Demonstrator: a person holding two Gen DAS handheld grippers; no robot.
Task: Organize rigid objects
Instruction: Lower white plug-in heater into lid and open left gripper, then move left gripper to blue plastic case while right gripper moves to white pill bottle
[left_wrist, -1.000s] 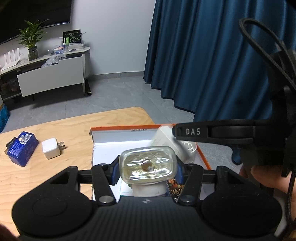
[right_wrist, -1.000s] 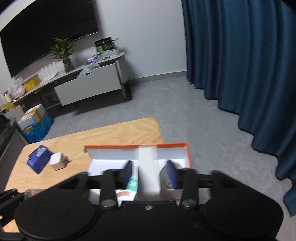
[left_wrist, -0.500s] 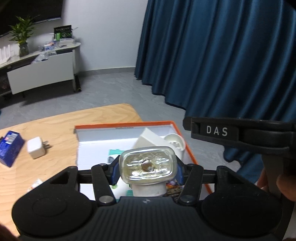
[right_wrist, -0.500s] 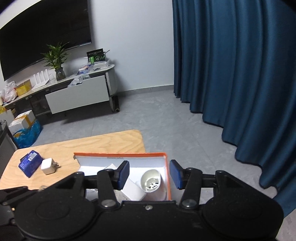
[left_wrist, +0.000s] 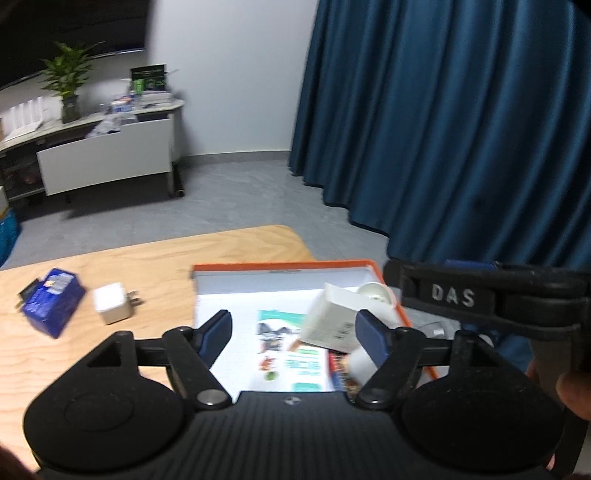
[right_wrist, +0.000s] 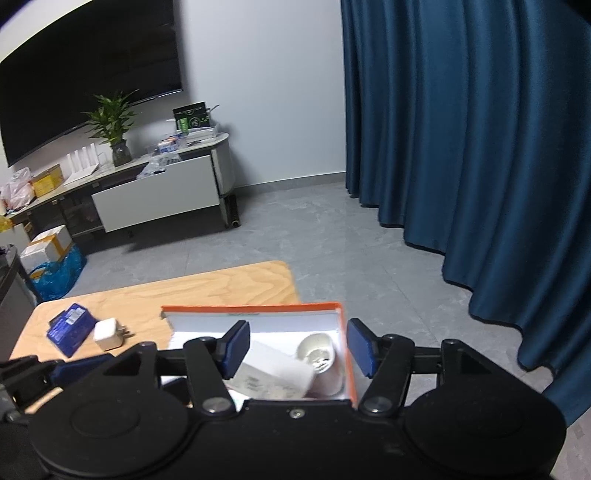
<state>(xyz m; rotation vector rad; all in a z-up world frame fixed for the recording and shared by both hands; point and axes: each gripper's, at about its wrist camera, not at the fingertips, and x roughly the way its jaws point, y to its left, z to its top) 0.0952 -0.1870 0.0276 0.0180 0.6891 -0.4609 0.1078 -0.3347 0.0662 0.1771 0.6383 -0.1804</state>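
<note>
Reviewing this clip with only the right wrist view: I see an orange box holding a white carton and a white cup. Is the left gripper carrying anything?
Observer: No. In the left wrist view the left gripper has its jaws opening, and the pads press on nothing.
Operator: What else is in the box?
Observer: A flat teal-printed packet lies on the floor of the orange box, partly under the tilted white carton.

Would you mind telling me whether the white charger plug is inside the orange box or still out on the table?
Out. The white charger plug lies on the wooden table beside the blue box, left of the orange box.
</note>
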